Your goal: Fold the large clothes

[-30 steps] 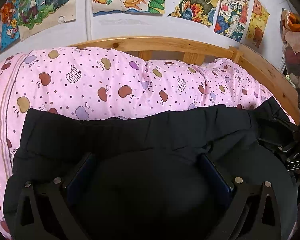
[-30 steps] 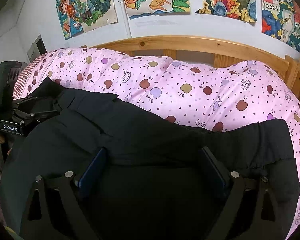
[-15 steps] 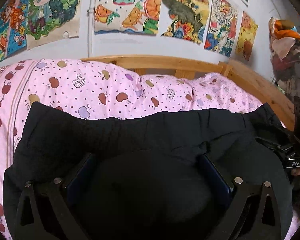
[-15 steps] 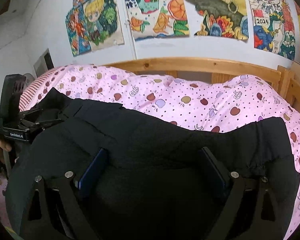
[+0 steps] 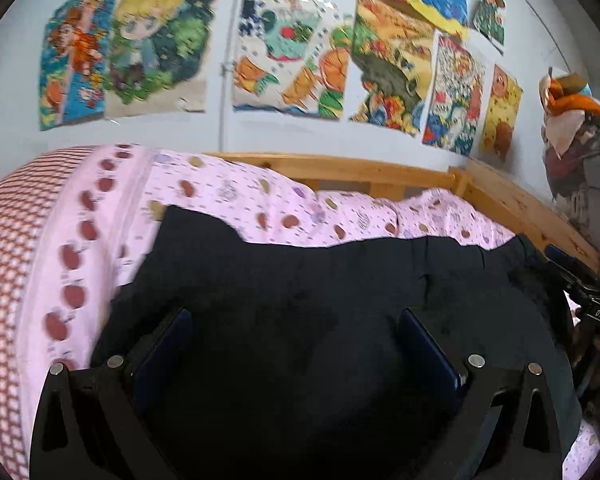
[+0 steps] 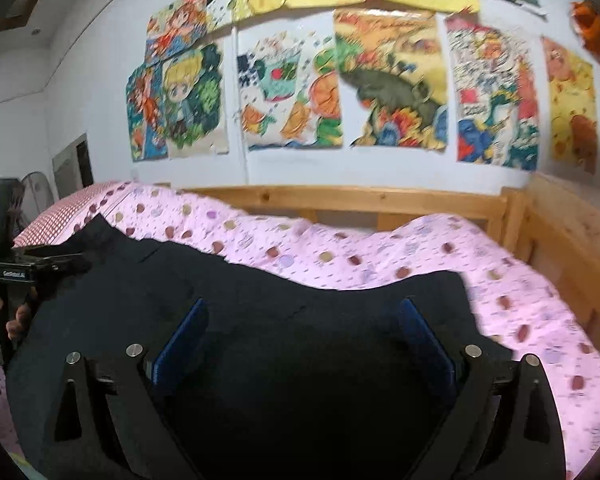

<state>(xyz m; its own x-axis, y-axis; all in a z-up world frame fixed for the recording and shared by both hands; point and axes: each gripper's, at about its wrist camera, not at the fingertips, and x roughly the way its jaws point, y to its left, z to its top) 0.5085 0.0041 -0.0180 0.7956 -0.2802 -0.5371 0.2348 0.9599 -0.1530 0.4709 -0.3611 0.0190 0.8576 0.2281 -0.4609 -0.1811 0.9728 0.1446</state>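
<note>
A large black garment (image 5: 320,280) lies spread across the pink apple-print quilt (image 5: 240,200), its far edge wavy and raised. My left gripper (image 5: 296,336) is open, blue pads wide apart, with black cloth filling the space between them. The right gripper (image 5: 580,300) shows at the garment's right end. In the right wrist view the garment (image 6: 260,300) again fills the gap of my open right gripper (image 6: 304,328). The left gripper (image 6: 40,268) sits at the garment's left corner, a hand (image 6: 18,316) below it. The fingertips are hidden in the cloth.
A wooden bed frame (image 6: 340,196) runs behind the quilt (image 6: 380,248) and along its right side. Colourful posters cover the wall. A heap of clothes (image 5: 580,152) stands at the far right. A fan (image 6: 36,192) stands beyond the bed's left end.
Both views have tilted upward, showing much more wall and less quilt. The garment has kept its place between the pads of both grippers and its left corner now stands higher.
</note>
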